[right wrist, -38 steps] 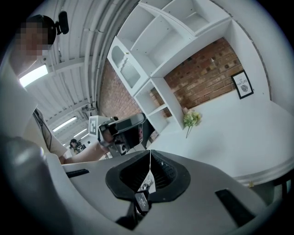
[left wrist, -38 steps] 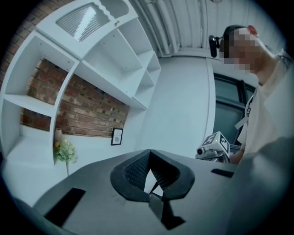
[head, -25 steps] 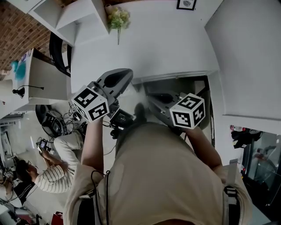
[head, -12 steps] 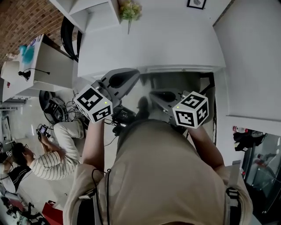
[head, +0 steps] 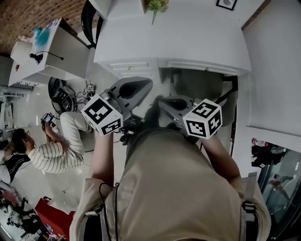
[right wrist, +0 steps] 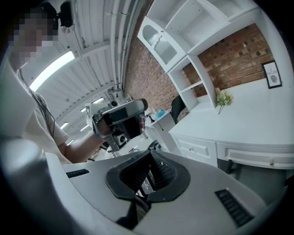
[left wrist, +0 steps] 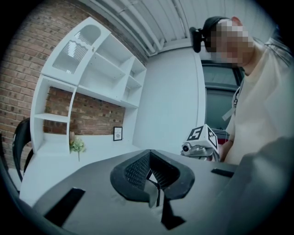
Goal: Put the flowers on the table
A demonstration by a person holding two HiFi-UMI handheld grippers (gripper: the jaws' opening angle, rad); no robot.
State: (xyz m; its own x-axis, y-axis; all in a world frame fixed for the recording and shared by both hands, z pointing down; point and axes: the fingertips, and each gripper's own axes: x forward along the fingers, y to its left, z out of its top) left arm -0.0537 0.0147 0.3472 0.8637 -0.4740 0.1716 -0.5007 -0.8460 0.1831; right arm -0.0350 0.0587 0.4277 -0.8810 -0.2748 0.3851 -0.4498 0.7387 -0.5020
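A small bunch of pale green and white flowers [head: 155, 5] stands at the back of the white desk [head: 188, 37], by the shelf unit. It also shows far off as the flowers [left wrist: 77, 146] in the left gripper view and the flowers [right wrist: 223, 98] in the right gripper view. My left gripper [head: 141, 84] is held in front of my body, short of the desk's front edge, jaws shut and empty [left wrist: 149, 170]. My right gripper [head: 164, 101] hangs beside it, pads together with nothing between them [right wrist: 148, 172]. Both are well away from the flowers.
A white shelf unit [left wrist: 92, 69] rises at the desk's left end, against a brick wall. A small framed picture [head: 226, 4] stands at the desk's back. A black chair [head: 89, 19], a side table [head: 47, 42], floor cables [head: 63, 99] and a seated person [head: 42, 150] are at the left.
The desk and flowers have slid toward the top of the head view; more floor shows at the left. Both grippers stay shut in front of my body.
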